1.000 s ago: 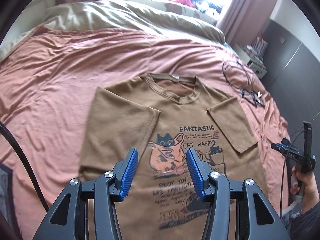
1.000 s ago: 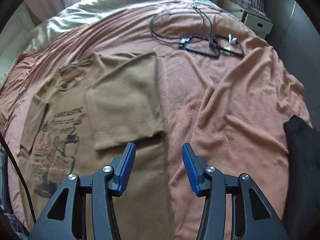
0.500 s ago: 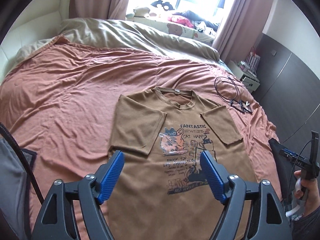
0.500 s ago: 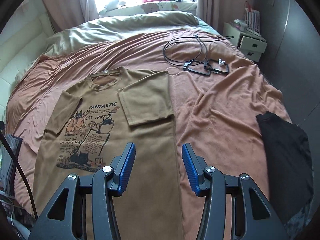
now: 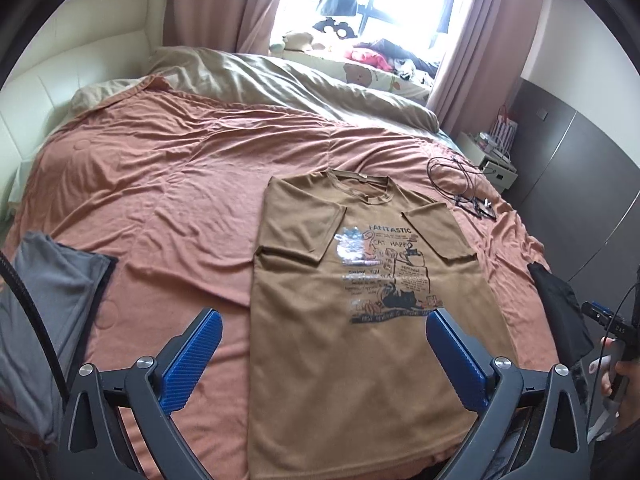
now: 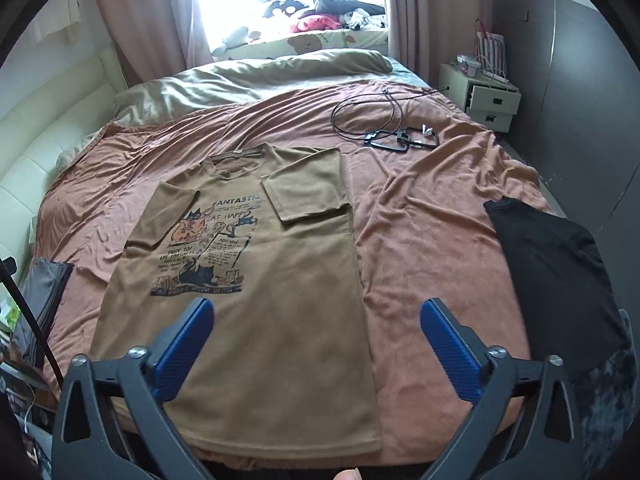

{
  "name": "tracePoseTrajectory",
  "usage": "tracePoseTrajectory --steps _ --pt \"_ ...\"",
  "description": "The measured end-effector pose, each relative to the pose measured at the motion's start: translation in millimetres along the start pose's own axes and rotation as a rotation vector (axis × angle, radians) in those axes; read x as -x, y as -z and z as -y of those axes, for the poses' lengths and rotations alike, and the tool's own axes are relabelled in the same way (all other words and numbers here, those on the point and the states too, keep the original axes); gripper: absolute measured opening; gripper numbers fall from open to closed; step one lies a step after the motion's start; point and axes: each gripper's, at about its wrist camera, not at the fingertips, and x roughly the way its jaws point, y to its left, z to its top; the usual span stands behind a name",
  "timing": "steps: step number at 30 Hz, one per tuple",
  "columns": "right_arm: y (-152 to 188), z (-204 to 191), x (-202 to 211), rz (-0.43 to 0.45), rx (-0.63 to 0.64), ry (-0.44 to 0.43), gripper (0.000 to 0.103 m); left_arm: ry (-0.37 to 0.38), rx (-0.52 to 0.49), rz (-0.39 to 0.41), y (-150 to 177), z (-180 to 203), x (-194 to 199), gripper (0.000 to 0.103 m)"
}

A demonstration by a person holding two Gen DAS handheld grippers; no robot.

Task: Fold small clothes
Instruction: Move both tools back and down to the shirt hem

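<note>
A brown T-shirt (image 5: 352,364) with a cat print lies flat on the orange bedspread (image 5: 168,208), both sleeves folded in over its chest. My left gripper (image 5: 324,324) hangs above the shirt's lower half, its jaws opening wide with nothing between them. In the right wrist view the same brown T-shirt (image 6: 276,320) lies left of centre. My right gripper (image 6: 318,314) hovers over the shirt's right hem area, its jaws also opening wide, empty. A hand (image 5: 618,376) holding the right gripper shows at the far right of the left wrist view.
A grey folded garment (image 5: 44,320) lies at the bed's left edge, a black garment (image 6: 556,276) at its right. A black cable and frames (image 6: 400,136) rest near the far right corner. A beige duvet (image 5: 288,84) is bunched at the head, a nightstand (image 6: 486,98) beside it.
Both grippers pulled back and up from the shirt, so the whole bed now shows. Both pairs of jaws spread from about half open to wide apart.
</note>
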Motion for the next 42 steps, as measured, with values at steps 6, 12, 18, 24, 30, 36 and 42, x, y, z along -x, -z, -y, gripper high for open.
tracePoseTrajectory --steps 6,12,18,24,30,36,42 --pt "35.3 2.3 43.3 0.027 -0.013 -0.015 0.103 0.012 0.0 0.035 36.6 -4.1 40.5 0.102" --pt "63.8 5.5 75.7 0.06 -0.003 -0.028 0.103 0.028 0.001 0.031 66.5 -12.1 63.6 0.102" --pt "92.1 7.9 94.0 0.077 0.018 -0.031 0.103 0.038 0.013 0.042 87.7 -19.7 80.1 0.102" --pt "115.5 17.3 99.2 0.074 -0.004 -0.053 0.103 0.05 0.009 0.03 118.2 -26.5 83.7 0.102" --pt "144.6 34.1 105.7 0.08 -0.072 -0.101 0.099 0.072 0.039 0.032 152.9 -35.1 90.2 0.102" --pt "174.7 60.8 97.7 0.095 -0.15 -0.161 0.089 0.067 0.082 -0.002 180.5 -41.1 83.0 0.089" --pt "197.1 79.4 84.2 0.092 -0.22 -0.219 0.08 0.066 0.118 -0.015 197.0 -42.2 75.1 0.08"
